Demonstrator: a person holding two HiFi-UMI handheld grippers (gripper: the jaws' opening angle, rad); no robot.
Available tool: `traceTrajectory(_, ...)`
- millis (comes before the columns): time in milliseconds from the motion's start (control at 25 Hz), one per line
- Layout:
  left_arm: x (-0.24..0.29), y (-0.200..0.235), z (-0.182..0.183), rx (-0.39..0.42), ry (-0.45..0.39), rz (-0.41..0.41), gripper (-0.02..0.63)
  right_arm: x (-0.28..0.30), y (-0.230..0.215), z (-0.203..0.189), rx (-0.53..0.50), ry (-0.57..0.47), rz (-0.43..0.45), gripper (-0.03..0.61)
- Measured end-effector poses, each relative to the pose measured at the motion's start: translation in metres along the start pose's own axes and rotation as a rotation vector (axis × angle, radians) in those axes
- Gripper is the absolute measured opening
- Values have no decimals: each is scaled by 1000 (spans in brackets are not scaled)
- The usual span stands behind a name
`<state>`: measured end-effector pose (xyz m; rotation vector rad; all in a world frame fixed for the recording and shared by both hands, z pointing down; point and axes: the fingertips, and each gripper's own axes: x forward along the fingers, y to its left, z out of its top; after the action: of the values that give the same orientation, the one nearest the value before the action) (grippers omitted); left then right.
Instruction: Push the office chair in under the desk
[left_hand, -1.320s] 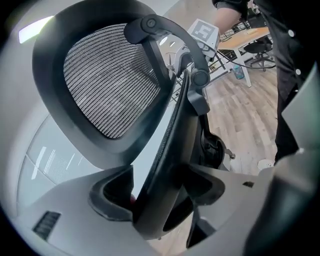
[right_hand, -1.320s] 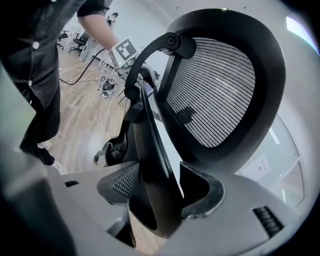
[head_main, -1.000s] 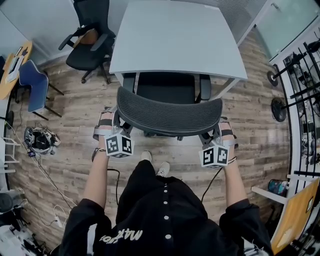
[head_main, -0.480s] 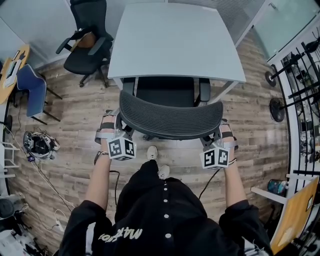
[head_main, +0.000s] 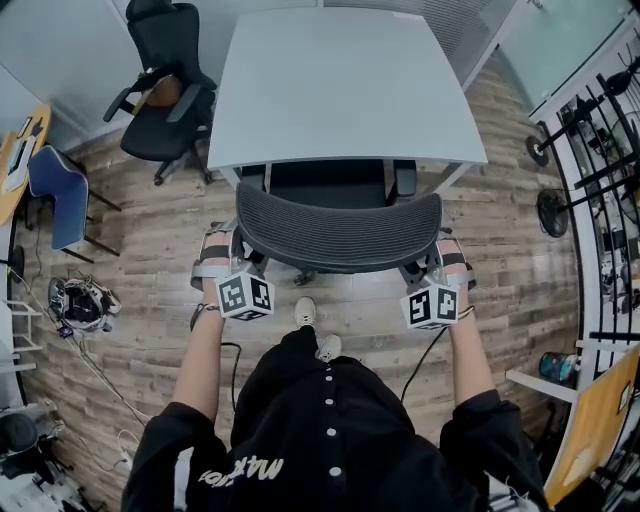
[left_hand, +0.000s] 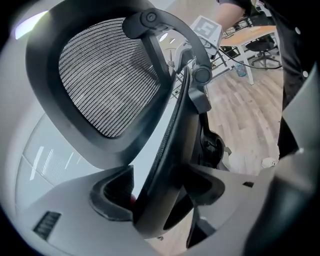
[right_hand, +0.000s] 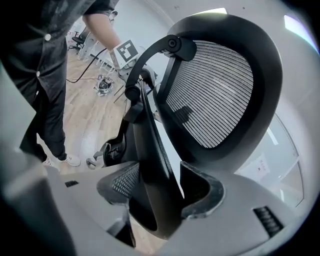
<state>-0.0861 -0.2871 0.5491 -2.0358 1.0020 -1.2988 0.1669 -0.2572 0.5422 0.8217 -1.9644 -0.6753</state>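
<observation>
In the head view a black mesh office chair (head_main: 340, 238) stands at the near edge of the pale grey desk (head_main: 345, 85), its seat partly under the top. My left gripper (head_main: 222, 252) is shut on the left rim of the backrest and my right gripper (head_main: 447, 258) on the right rim. In the left gripper view the backrest's black frame (left_hand: 167, 150) runs between the jaws of the left gripper (left_hand: 160, 192). The right gripper view shows the frame (right_hand: 150, 150) between the jaws of the right gripper (right_hand: 160, 192), mesh above it.
A second black office chair (head_main: 165, 95) stands left of the desk, a blue chair (head_main: 55, 180) further left. Gear (head_main: 82, 303) and cables (head_main: 100, 370) lie on the wooden floor at the left. A metal rack (head_main: 600, 190) lines the right. The person's shoes (head_main: 305, 312) are behind the chair.
The chair has rolled a little further toward the desk, and more of its seat is under the top. Both grippers moved forward with the backrest.
</observation>
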Motion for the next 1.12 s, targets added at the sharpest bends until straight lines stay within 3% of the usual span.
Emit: traceTrajectory(1120,54,35,3,-10,-24,-8,321,56,-46,-18,4,15,20,264)
